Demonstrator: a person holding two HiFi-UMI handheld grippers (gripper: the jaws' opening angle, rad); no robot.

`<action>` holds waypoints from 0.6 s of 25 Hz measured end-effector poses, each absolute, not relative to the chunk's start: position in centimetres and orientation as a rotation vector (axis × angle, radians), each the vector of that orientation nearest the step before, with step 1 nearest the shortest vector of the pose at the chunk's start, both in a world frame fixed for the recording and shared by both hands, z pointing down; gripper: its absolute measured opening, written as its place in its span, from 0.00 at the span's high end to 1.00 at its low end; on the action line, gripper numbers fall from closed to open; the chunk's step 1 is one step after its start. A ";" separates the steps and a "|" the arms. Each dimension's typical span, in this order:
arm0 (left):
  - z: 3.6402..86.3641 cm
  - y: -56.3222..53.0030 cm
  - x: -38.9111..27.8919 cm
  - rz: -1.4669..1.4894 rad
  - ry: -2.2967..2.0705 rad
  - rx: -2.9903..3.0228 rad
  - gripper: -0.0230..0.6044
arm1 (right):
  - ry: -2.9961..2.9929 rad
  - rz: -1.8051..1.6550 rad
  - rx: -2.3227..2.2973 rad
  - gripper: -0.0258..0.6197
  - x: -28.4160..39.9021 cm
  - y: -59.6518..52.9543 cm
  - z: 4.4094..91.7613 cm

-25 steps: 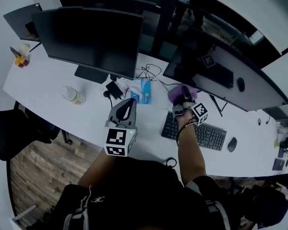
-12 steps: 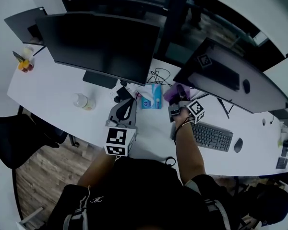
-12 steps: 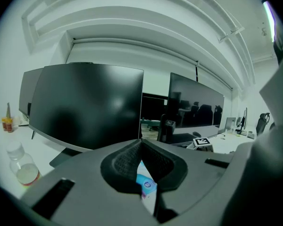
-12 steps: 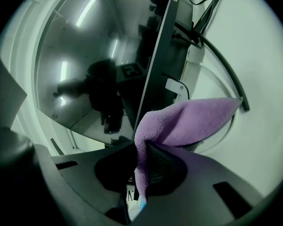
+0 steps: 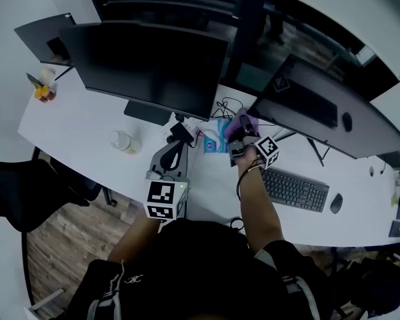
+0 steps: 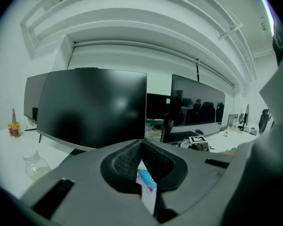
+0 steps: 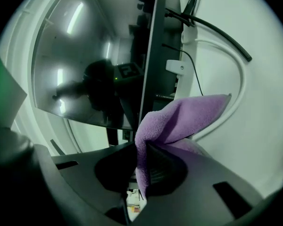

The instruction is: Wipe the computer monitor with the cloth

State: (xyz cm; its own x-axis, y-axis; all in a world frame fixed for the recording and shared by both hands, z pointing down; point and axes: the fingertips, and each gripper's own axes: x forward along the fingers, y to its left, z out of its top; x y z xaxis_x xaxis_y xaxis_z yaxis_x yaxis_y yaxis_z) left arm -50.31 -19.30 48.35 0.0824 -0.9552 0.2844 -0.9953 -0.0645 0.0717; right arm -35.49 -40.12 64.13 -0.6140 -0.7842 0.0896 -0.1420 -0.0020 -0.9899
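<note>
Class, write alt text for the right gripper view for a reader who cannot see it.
The right gripper is shut on a purple cloth, close to the edge of a dark monitor. A black cable crosses the white desk.

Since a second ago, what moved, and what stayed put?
The right tongs, clamped on the purple cloth, swung left off the keyboard toward the blue packet. The left tongs stayed shut and empty near the body. Nothing on the desk shifted.
</note>
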 end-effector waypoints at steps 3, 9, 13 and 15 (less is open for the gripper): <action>48.0 -19.3 -50.3 0.226 -1.969 2.117 0.94 | 1.922 -1.615 -1.019 0.87 -36.5 -39.9 63.3; 47.6 -19.3 -49.3 0.207 -1.961 2.139 0.94 | 2.307 -1.314 -1.235 0.87 -36.9 -39.3 60.1; 47.5 -19.3 -48.9 0.197 -1.960 2.145 0.94 | 2.580 -0.962 -1.534 0.87 -36.8 -39.5 58.6; 47.4 -19.4 -48.7 0.191 -1.961 2.146 0.94 | 2.672 -0.771 -1.640 0.87 -36.9 -39.4 57.8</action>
State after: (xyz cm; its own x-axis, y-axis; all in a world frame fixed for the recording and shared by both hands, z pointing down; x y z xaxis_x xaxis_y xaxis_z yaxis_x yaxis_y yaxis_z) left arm -48.72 -19.36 47.36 0.0968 -0.9640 0.2475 -0.9937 -0.0793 0.0797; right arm -36.86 -39.40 57.77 -0.4814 -0.8182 0.3143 -0.8598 0.3713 -0.3505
